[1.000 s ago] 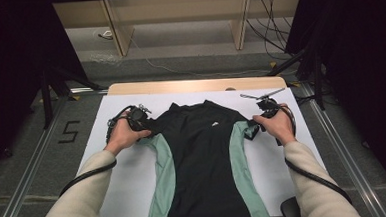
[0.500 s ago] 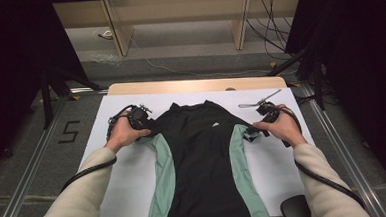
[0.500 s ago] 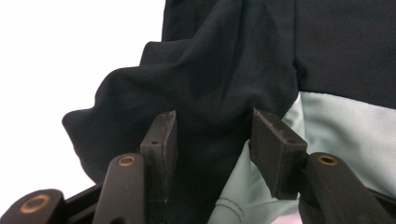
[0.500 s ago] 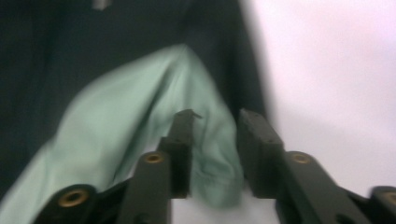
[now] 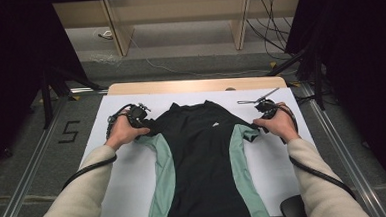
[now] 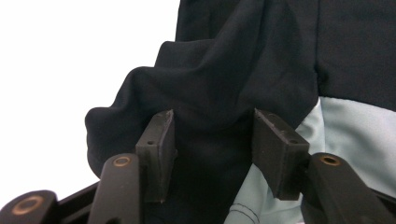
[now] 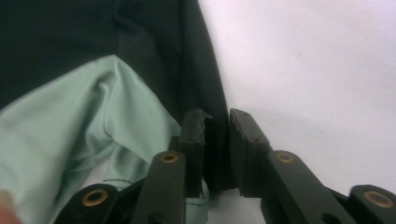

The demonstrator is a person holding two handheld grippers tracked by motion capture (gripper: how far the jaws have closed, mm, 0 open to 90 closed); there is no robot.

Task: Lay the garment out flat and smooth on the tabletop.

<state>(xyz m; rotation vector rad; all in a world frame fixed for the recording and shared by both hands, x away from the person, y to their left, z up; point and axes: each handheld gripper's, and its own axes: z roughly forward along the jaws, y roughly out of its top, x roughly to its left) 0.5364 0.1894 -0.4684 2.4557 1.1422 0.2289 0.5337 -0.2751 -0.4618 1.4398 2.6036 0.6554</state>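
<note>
Where fingers pinch, shirt edge hidden

overall brightness: pretty uneven; the white table cover is well lit from above, while both sides of the high view drop into near-black.
floor: the grey floor behind the table is dim but readable.
glare: in the left gripper view the white cover is blown out to flat white.
shadows: soft ones, mostly in the folds of the black and mint shirt.
detail loss: the shirt's black fabric is mostly one dark mass.
focus: the jaws at the bottom of both gripper views look a bit soft, and a blurry fingertip sits in the right gripper view's corner.
sharpness: the high view is slightly grainy.
</note>
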